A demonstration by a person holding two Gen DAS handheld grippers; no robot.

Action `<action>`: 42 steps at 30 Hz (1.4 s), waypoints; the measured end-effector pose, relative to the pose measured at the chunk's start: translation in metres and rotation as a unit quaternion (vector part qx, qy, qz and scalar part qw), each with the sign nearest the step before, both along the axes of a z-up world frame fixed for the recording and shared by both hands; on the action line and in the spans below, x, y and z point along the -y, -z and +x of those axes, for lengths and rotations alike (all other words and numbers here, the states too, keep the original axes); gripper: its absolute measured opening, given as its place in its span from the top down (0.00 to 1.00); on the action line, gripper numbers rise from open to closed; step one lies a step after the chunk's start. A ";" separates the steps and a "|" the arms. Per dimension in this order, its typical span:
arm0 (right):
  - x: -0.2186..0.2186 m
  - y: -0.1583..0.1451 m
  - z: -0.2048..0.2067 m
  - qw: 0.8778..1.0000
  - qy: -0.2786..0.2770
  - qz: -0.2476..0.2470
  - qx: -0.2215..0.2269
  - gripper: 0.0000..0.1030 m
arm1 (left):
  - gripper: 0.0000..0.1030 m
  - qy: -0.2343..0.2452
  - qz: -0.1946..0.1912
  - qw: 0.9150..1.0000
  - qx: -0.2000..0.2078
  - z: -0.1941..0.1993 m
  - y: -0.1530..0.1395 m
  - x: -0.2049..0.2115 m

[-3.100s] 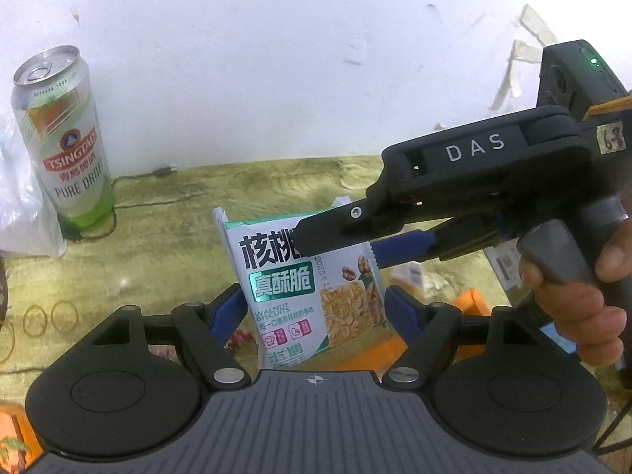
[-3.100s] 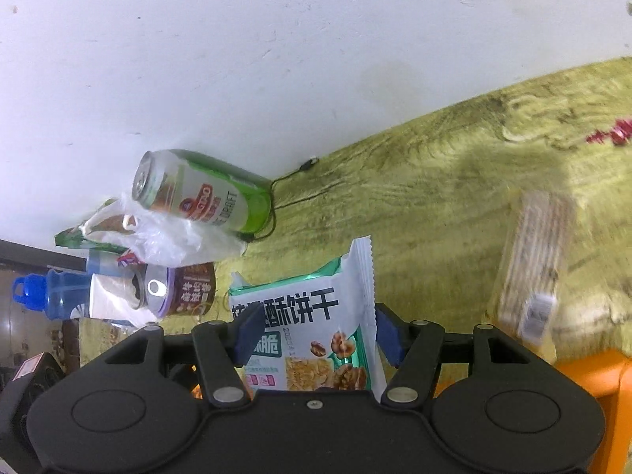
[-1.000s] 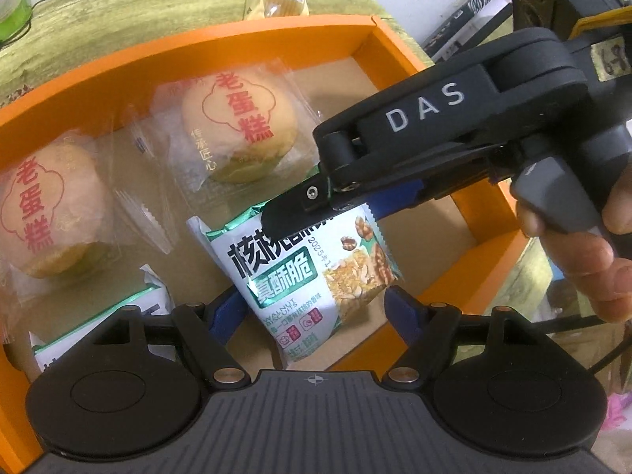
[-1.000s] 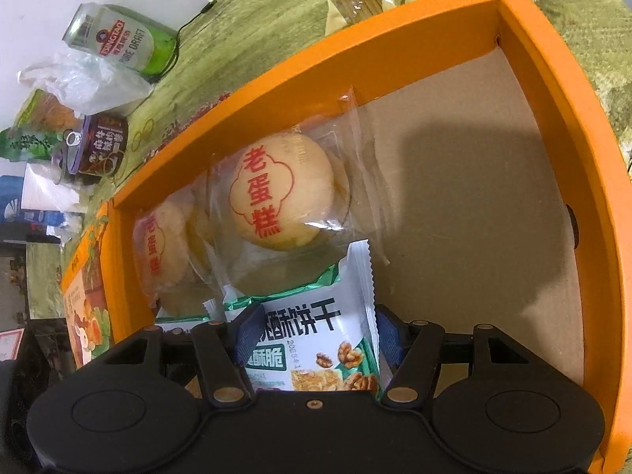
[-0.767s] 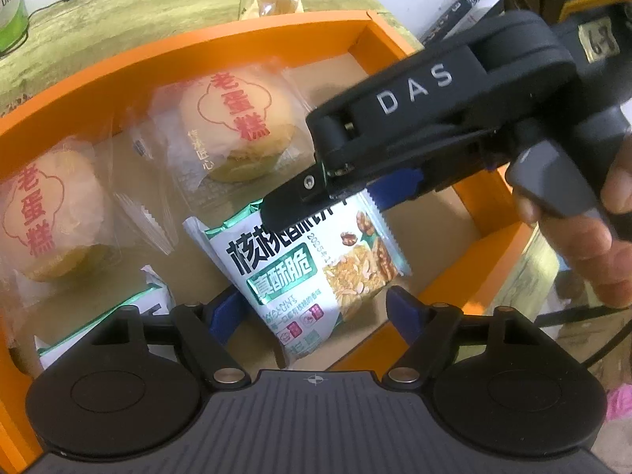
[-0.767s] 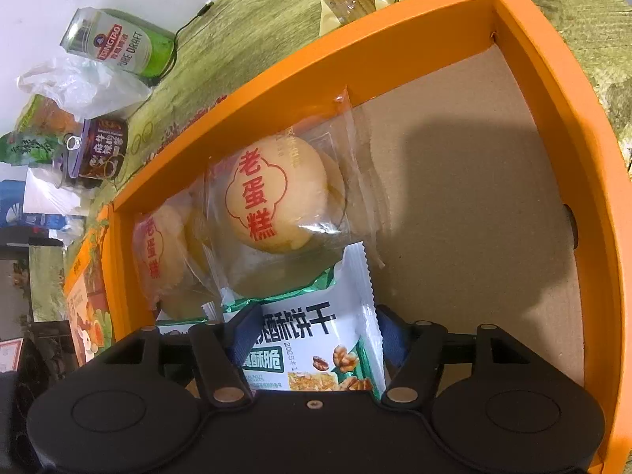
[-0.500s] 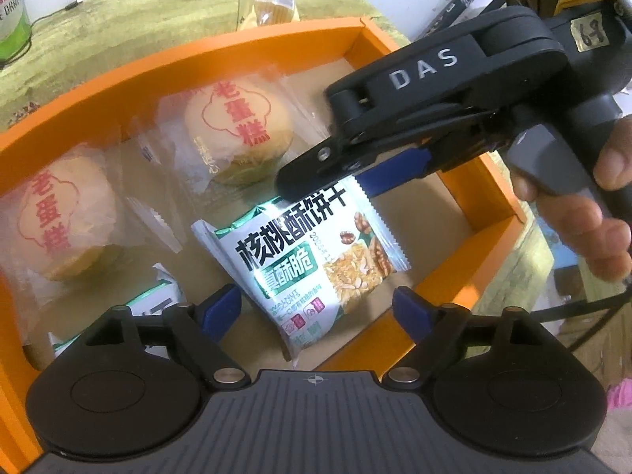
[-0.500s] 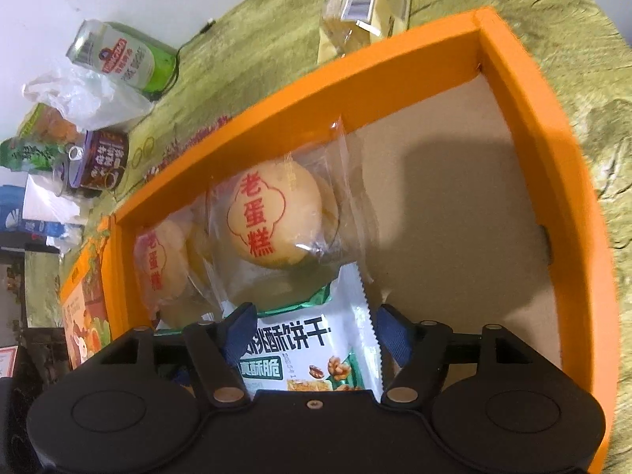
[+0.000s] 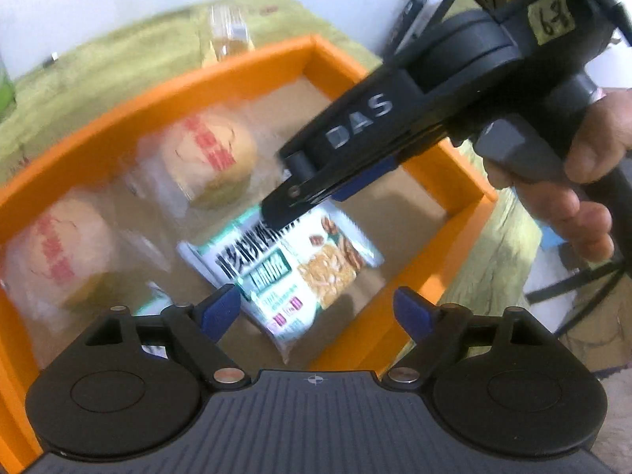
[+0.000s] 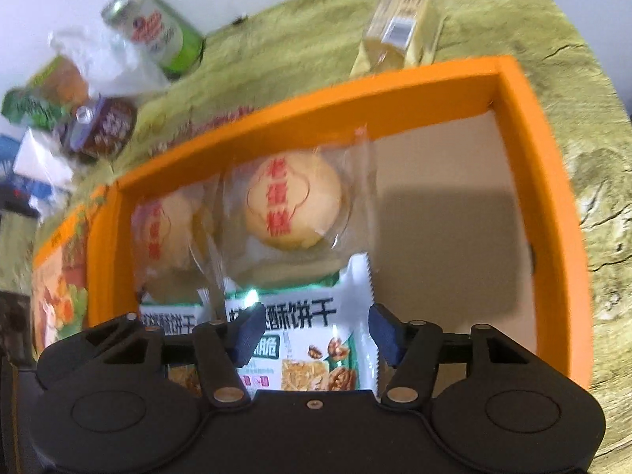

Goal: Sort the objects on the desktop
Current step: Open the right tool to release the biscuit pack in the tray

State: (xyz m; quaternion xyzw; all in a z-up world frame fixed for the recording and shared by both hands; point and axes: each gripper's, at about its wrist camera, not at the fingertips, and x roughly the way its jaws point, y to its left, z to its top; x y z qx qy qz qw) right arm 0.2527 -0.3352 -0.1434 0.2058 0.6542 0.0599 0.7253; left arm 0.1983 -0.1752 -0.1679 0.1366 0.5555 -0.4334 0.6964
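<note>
With the walnut biscuit packet (image 9: 300, 268) lying in the orange box (image 9: 454, 181), the left gripper (image 9: 316, 308) and right gripper (image 10: 312, 331) stand apart, releasing; next comes the wafer pack (image 10: 399, 35) on the bench (image 10: 493, 19).

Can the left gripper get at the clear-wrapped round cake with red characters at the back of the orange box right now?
Probably not directly: the right gripper crosses just beside that clear-wrapped round cake.
</note>
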 end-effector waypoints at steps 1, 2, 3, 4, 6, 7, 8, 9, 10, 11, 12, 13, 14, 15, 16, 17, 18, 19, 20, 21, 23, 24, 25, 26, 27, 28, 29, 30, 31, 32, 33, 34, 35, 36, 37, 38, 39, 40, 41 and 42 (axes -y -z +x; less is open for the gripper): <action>-0.003 0.001 0.000 1.000 -0.004 -0.004 -0.002 0.45 | 0.14 0.002 -0.002 1.000 -0.001 -0.001 0.001 0.001; -0.006 0.003 -0.001 1.000 -0.008 -0.009 -0.005 0.45 | 0.13 0.004 -0.003 1.000 -0.003 -0.001 0.001 0.001; -0.008 0.004 -0.001 1.000 -0.012 -0.013 -0.007 0.44 | 0.13 0.005 -0.003 1.000 -0.004 -0.001 0.002 0.002; -0.011 0.006 -0.002 1.000 -0.017 -0.017 -0.009 0.44 | 0.12 0.004 -0.003 1.000 -0.007 -0.001 0.002 0.001; -0.013 0.006 -0.003 1.000 -0.018 -0.020 -0.013 0.44 | 0.12 -0.001 -0.004 1.000 -0.024 0.002 0.004 -0.002; -0.012 0.007 -0.004 1.000 -0.016 -0.017 -0.017 0.44 | 0.12 -0.003 -0.004 0.999 -0.032 0.002 0.005 -0.004; -0.012 0.007 -0.004 1.000 -0.014 -0.013 -0.020 0.45 | 0.12 -0.004 -0.004 0.999 -0.039 0.001 0.006 -0.004; -0.012 0.008 -0.005 1.000 -0.011 -0.009 -0.024 0.44 | 0.12 -0.005 -0.004 0.999 -0.045 0.000 0.008 -0.005; -0.012 0.010 -0.006 1.000 -0.008 -0.004 -0.027 0.44 | 0.12 -0.006 -0.004 0.999 -0.051 -0.001 0.009 -0.005; -0.012 0.010 -0.007 1.000 -0.007 -0.002 -0.028 0.44 | 0.12 -0.005 -0.004 0.999 -0.053 -0.002 0.011 -0.006; -0.012 0.010 -0.007 1.000 -0.006 -0.002 -0.027 0.44 | 0.11 -0.005 -0.004 0.999 -0.053 -0.003 0.012 -0.007; -0.012 0.011 -0.008 1.000 -0.005 -0.002 -0.027 0.44 | 0.11 -0.006 -0.005 0.998 -0.055 -0.002 0.012 -0.007; -0.012 0.011 -0.008 1.000 -0.003 0.001 -0.027 0.44 | 0.10 -0.007 -0.005 0.998 -0.056 -0.002 0.013 -0.007; -0.011 0.012 -0.008 1.000 0.000 0.004 -0.028 0.44 | 0.10 -0.008 -0.005 0.998 -0.056 -0.001 0.013 -0.007; -0.011 0.012 -0.008 1.000 0.004 0.007 -0.029 0.44 | 0.09 -0.008 -0.005 0.998 -0.057 -0.001 0.013 -0.007; -0.010 0.012 -0.008 1.000 0.005 0.009 -0.030 0.44 | 0.09 -0.007 -0.005 0.998 -0.057 -0.001 0.013 -0.008; -0.010 0.012 -0.008 0.999 0.006 0.010 -0.030 0.44 | 0.09 -0.007 -0.005 0.998 -0.057 -0.001 0.013 -0.008; -0.010 0.012 -0.008 0.999 0.007 0.010 -0.030 0.44 | 0.10 -0.006 -0.004 0.998 -0.056 -0.001 0.012 -0.008; -0.009 0.012 -0.007 0.999 0.009 0.011 -0.031 0.44 | 0.10 -0.005 -0.003 0.999 -0.054 -0.001 0.011 -0.008; -0.007 0.011 -0.008 0.999 0.014 0.013 -0.032 0.45 | 0.10 -0.004 -0.003 0.999 -0.051 -0.001 0.009 -0.008; -0.003 0.007 -0.008 0.999 0.026 0.018 -0.028 0.45 | 0.10 -0.003 -0.007 0.999 -0.047 0.000 0.005 -0.010; -0.001 0.004 -0.008 0.999 0.032 0.020 -0.023 0.45 | 0.10 -0.004 -0.011 0.999 -0.045 0.000 0.002 -0.010; 0.001 0.001 -0.008 0.999 0.035 0.018 -0.018 0.45 | 0.10 -0.006 -0.015 0.999 -0.042 0.001 0.000 -0.012; 0.002 0.000 -0.007 0.999 0.037 0.016 -0.015 0.45 | 0.10 -0.009 -0.017 0.999 -0.041 0.003 -0.001 -0.012; 0.003 -0.002 -0.006 0.999 0.039 0.014 -0.012 0.45 | 0.10 -0.013 -0.018 0.999 -0.039 0.004 -0.002 -0.012; 0.005 -0.003 -0.006 0.999 0.041 0.012 -0.010 0.45 | 0.10 -0.016 -0.020 0.999 -0.038 0.005 -0.003 -0.013; 0.006 -0.003 -0.005 0.999 0.041 0.011 -0.009 0.45 | 0.10 -0.019 -0.021 0.999 -0.036 0.006 -0.004 -0.013; 0.006 -0.002 -0.004 0.999 0.041 0.010 -0.009 0.45 | 0.10 -0.021 -0.020 0.999 -0.035 0.007 -0.004 -0.013; 0.007 -0.002 -0.003 0.999 0.041 0.009 -0.009 0.45 | 0.10 -0.023 -0.019 0.999 -0.034 0.007 -0.003 -0.013; 0.007 -0.001 -0.002 0.999 0.040 0.008 -0.010 0.45 | 0.10 -0.025 -0.017 0.999 -0.032 0.008 -0.001 -0.011; 0.006 -0.001 -0.002 0.999 0.039 0.008 -0.011 0.45 | 0.10 -0.024 -0.016 0.999 -0.031 0.011 0.004 -0.014; 0.006 0.000 -0.002 0.999 0.038 0.008 -0.012 0.45 | 0.10 -0.024 -0.015 0.999 -0.031 0.012 0.006 -0.015; 0.005 0.001 -0.002 0.999 0.036 0.008 -0.013 0.45 | 0.10 -0.023 -0.012 0.999 -0.033 0.012 0.007 -0.014; 0.004 0.003 -0.003 0.999 0.034 0.009 -0.016 0.45 | 0.10 -0.022 -0.010 0.999 -0.036 0.012 0.007 -0.014; 0.004 0.005 -0.003 0.999 0.032 0.009 -0.018 0.45 | 0.10 -0.021 -0.009 0.999 -0.039 0.011 0.008 -0.015; 0.003 0.007 -0.003 0.999 0.030 0.008 -0.020 0.45 | 0.10 -0.020 -0.006 0.999 -0.041 0.010 0.009 -0.014; 0.001 0.008 -0.003 0.999 0.028 0.007 -0.021 0.45 | 0.10 -0.019 -0.004 0.999 -0.042 0.009 0.010 -0.013; 0.001 0.009 -0.003 0.999 0.027 0.006 -0.022 0.45 | 0.10 -0.018 -0.004 0.999 -0.044 0.008 0.011 -0.012; 0.000 0.010 -0.003 0.999 0.026 0.005 -0.022 0.44 | 0.10 -0.018 -0.005 0.999 -0.046 0.007 0.011 -0.011; 0.000 0.010 -0.003 0.999 0.025 0.004 -0.023 0.44 | 0.09 -0.018 -0.004 0.999 -0.048 0.007 0.011 -0.010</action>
